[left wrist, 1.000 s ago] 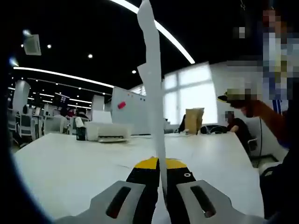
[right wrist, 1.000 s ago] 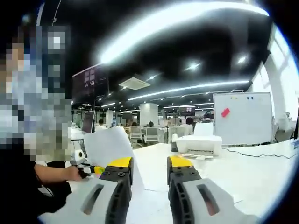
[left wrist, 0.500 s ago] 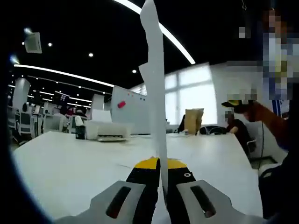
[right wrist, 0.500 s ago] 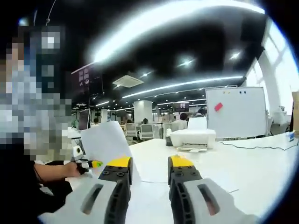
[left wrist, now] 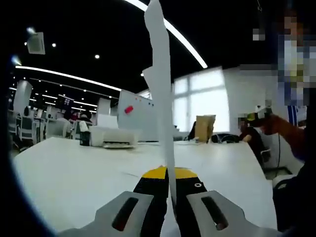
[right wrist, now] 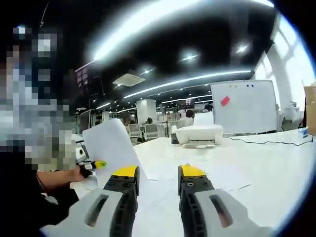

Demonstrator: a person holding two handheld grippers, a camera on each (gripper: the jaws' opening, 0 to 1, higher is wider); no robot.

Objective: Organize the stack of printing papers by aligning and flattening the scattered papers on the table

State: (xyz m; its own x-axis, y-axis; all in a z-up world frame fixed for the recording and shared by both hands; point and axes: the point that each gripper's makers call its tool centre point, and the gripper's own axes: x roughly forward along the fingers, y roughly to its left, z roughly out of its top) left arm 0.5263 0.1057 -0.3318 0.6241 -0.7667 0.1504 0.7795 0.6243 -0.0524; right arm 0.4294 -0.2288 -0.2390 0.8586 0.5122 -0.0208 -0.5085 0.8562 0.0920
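My left gripper [left wrist: 170,178] is shut on a white sheet of paper [left wrist: 162,98], which stands upright and edge-on above the white table [left wrist: 74,173]. The same sheet [right wrist: 111,145] appears at the left of the right gripper view, pinched by the left gripper [right wrist: 95,164] in a person's hand. My right gripper [right wrist: 158,173] is open and holds nothing, hovering over the table [right wrist: 266,168]. Loose sheets [right wrist: 217,175] lie flat on the table just beyond its jaws. In the left gripper view, the right gripper [left wrist: 259,116] shows small at the far right in a hand.
A white printer [left wrist: 111,137] [right wrist: 199,134] stands at the table's far side with a dark bottle [left wrist: 85,138] beside it. Behind are a whiteboard [right wrist: 242,106] and a brown box [left wrist: 205,127]. A seated person [left wrist: 249,136] is at the far right.
The right gripper has drifted right and lower in the left gripper view, and its own view has swung. The left gripper still holds the sheet upright.
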